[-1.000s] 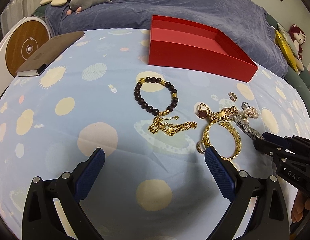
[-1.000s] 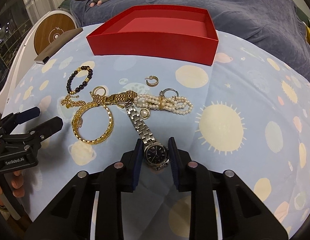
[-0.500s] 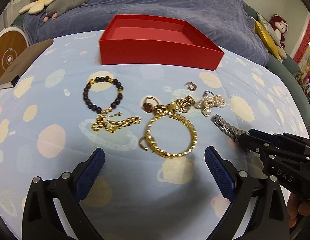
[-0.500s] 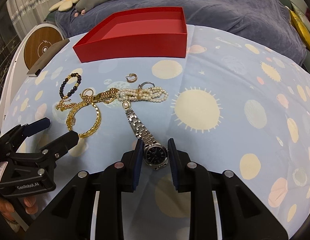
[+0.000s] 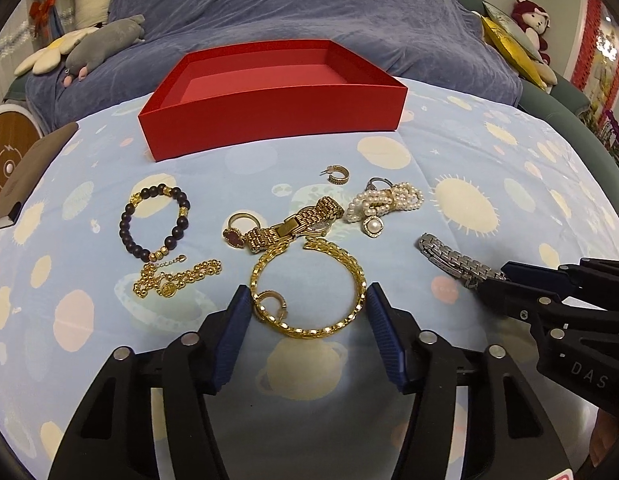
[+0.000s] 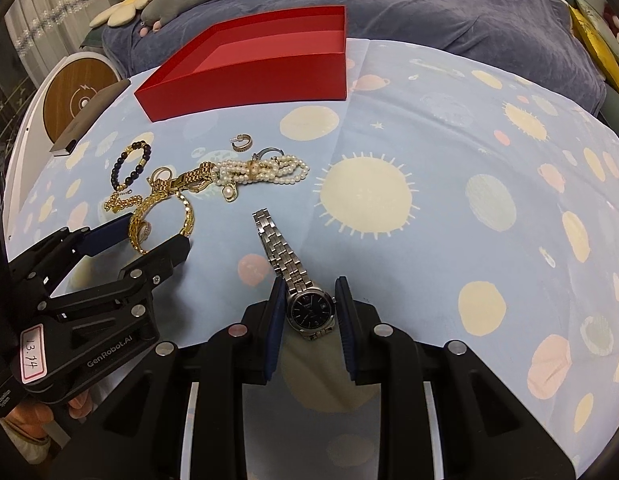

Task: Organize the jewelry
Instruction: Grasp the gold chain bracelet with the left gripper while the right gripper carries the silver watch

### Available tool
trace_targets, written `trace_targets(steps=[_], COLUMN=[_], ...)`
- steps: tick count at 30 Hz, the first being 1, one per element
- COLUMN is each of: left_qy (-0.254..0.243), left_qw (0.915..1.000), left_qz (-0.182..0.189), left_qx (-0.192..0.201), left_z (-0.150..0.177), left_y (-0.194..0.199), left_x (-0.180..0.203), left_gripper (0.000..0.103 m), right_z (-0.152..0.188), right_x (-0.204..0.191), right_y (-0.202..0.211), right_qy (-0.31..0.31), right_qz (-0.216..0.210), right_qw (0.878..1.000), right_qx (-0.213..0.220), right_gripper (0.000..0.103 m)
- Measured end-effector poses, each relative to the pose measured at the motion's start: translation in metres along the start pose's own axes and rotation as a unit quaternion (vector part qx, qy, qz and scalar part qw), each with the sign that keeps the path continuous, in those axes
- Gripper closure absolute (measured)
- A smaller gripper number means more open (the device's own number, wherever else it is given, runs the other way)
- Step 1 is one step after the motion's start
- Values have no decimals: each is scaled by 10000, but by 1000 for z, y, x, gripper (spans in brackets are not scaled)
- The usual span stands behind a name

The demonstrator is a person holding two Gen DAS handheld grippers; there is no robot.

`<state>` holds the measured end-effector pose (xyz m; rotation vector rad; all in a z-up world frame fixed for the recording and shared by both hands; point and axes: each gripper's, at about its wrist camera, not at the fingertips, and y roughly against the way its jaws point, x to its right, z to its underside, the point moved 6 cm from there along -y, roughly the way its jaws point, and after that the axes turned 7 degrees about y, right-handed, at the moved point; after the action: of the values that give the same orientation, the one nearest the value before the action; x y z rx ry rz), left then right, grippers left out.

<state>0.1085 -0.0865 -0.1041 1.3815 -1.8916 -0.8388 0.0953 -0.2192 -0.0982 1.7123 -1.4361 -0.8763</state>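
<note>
Left tongs: jaws have just been closing from full width and now stand half-narrowed either side of the gold bangle, which lies flat on the tabletop. The blue pads sit just beside its rim; firm contact cannot be confirmed. A small gold ring lies inside the bangle, near the left pad.

Judgement: a grasp of the bangle is under way, not yet completed.

Right tongs: narrow, clamped on the case of the silver watch, its strap trailing toward the far side.

The red box stands open and empty at the far edge, well apart from both tongs. Remaining jewelry lies between box and tongs.
</note>
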Motion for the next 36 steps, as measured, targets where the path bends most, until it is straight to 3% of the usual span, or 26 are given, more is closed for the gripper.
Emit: trace_targets(steps=[9, 26, 31, 36], left_qy=[222, 561, 619, 452], left_qw=[9994, 9973, 9958, 9947], left_qz=[258, 310, 336, 328], left_qx=[-88, 366, 578, 860], left_z=[-4, -21, -41, -84], left_y=[10, 69, 93, 115], left_x=[-3, -16, -16, -17], left_gripper=[47, 47, 47, 47], right_z=[-4, -24, -44, -89], right_x=[-5, -22, -29, -27], right_y=[11, 69, 92, 119], right_qy=[26, -2, -65, -145], right_qz=[-54, -105, -203, -231], right_qw=[9999, 9975, 9949, 9898], right_qx=[108, 701, 988, 1395], right_gripper=[79, 79, 79, 79])
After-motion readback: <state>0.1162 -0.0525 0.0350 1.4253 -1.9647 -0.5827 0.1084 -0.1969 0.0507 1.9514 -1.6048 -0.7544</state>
